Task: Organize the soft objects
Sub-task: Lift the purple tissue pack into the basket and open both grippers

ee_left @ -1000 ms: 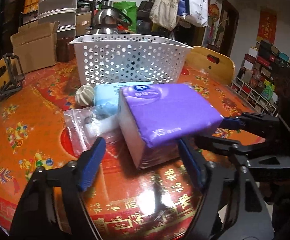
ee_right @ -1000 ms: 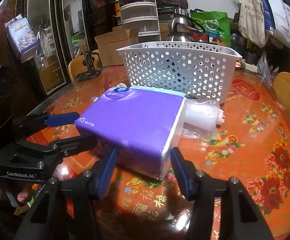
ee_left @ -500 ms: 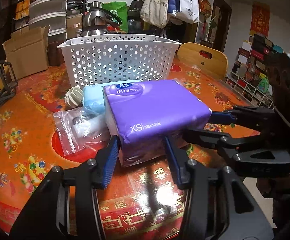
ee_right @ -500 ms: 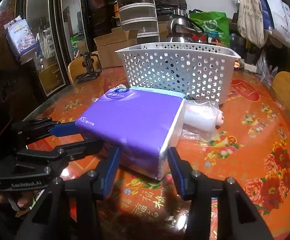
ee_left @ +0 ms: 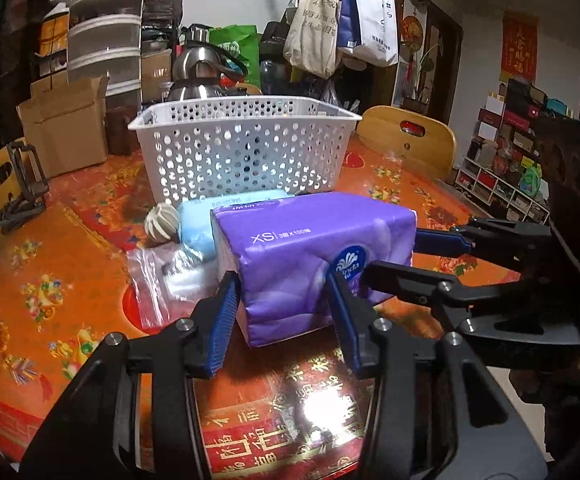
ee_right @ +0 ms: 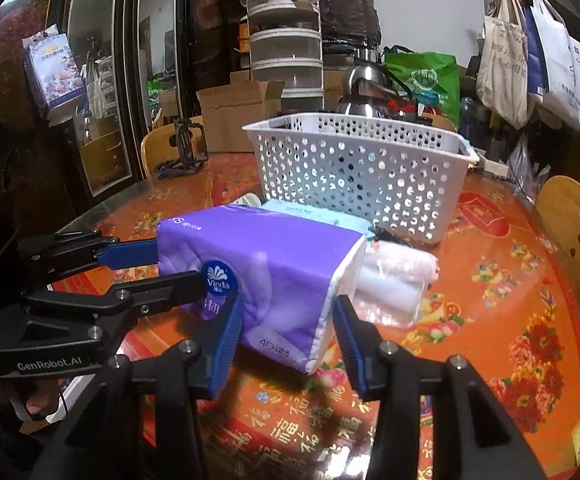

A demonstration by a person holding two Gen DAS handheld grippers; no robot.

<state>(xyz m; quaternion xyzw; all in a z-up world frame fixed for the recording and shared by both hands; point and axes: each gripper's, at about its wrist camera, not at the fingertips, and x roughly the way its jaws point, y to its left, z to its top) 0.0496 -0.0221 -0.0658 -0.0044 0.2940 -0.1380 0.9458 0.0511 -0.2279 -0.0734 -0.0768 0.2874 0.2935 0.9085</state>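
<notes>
A purple tissue pack (ee_left: 314,236) (ee_right: 257,248) lies tilted on the orange table, in front of the white perforated basket (ee_left: 245,148) (ee_right: 354,176). My left gripper (ee_left: 281,280) (ee_right: 181,264) is shut on one near corner of it, and the wrapper dents between the blue pads. From the other side my right gripper (ee_right: 287,300) (ee_left: 392,256) holds the white-edged end, its jaws still closing with both pads on the pack. Behind the pack lie a light blue soft pack (ee_left: 197,220) (ee_right: 314,216) and a clear bag holding a pale roll (ee_left: 157,280) (ee_right: 394,280).
A ribbed white ball (ee_left: 161,224) sits beside the blue pack. Wooden chair backs (ee_left: 410,140) (ee_right: 574,216) stand at the table's edge, and a black folding stand (ee_left: 21,188) is at the far left. A steel kettle (ee_left: 197,76) and a cardboard box (ee_left: 65,124) are behind the basket.
Both pairs of jaws have narrowed onto the purple pack, the left one most. The pack has tipped, and its round logo now shows on the near face.
</notes>
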